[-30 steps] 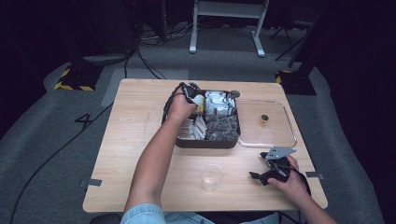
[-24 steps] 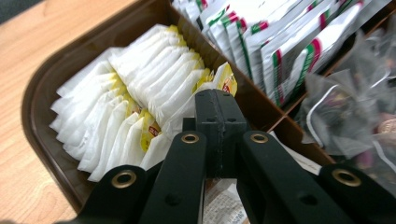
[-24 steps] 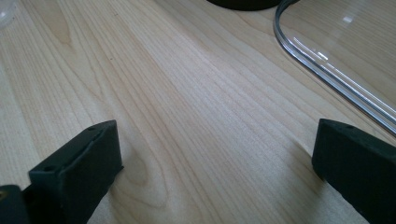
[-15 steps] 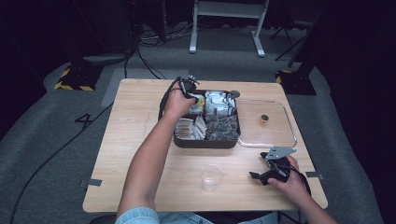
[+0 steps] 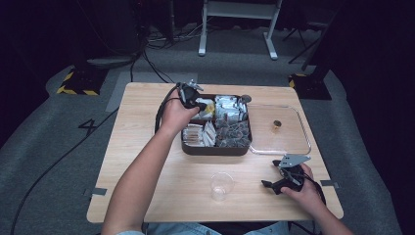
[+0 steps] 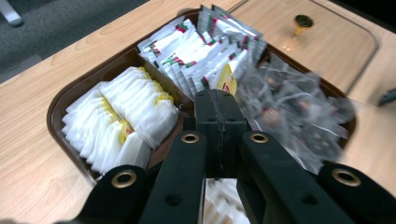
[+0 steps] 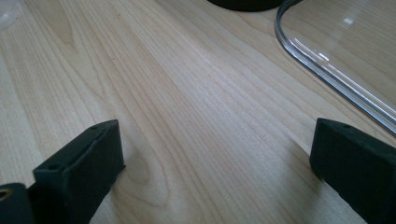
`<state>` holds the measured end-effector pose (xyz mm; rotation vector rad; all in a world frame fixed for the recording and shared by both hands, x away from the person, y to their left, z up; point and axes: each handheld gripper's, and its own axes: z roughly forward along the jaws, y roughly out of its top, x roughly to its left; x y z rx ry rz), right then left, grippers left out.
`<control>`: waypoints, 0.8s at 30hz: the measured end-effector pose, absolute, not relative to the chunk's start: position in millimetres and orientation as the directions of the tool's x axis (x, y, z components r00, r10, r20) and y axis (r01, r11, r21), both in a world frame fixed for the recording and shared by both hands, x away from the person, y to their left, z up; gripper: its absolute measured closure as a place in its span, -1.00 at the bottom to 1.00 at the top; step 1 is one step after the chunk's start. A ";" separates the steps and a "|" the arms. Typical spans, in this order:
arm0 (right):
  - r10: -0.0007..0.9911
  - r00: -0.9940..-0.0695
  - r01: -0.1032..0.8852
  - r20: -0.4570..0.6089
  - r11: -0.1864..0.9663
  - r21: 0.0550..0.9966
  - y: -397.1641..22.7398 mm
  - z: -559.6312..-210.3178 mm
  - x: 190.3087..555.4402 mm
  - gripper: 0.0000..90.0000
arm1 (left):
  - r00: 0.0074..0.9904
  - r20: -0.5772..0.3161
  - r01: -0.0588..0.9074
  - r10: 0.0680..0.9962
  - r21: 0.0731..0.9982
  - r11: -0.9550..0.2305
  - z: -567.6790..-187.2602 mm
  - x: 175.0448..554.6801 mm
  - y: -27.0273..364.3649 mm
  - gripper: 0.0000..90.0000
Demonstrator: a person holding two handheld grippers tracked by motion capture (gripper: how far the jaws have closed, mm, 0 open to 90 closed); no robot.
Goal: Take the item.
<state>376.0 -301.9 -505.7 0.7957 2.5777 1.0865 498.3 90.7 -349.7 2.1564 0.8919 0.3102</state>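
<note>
A brown compartment tray point(image 5: 215, 149) stands mid-table, packed with sachets. My left gripper point(image 5: 188, 93) hovers over the tray's far left corner. In the left gripper view its jaws point(image 6: 219, 95) are shut, and a small yellow sachet point(image 6: 227, 79) sticks out from their tips. Below lie white sachets with yellow edges point(image 6: 121, 116), white sachets with red and green print point(image 6: 196, 51) and clear-wrapped dark packets point(image 6: 299, 116). My right gripper point(image 5: 276, 182) rests low at the table's near right, open point(image 7: 219, 154) over bare wood with nothing between its jaws.
A clear lid point(image 5: 293, 142) with a small gold knob point(image 5: 277, 124) lies flat to the right of the tray; its rim point(image 7: 336, 79) runs just beyond the right jaws. A clear plastic cup point(image 5: 221, 185) stands near the front edge, left of the right gripper.
My left gripper has risen out of the tray and drawn back toward its far left corner. The right gripper has stayed in place.
</note>
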 end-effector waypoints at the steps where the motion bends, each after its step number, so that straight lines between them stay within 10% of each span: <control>1: 0.565 -0.825 0.392 -0.003 0.577 0.716 -301.9 -505.7 376.0 -0.94 | 0.725 -0.063 0.497 0.686 0.737 -0.458 -347.6 492.9 92.2 1.00; 24: 0.566 -0.824 0.392 -0.004 0.577 0.717 -301.4 -505.8 376.5 -0.94 | 0.819 -0.045 0.359 0.572 0.817 -0.450 -333.9 387.2 93.1 1.00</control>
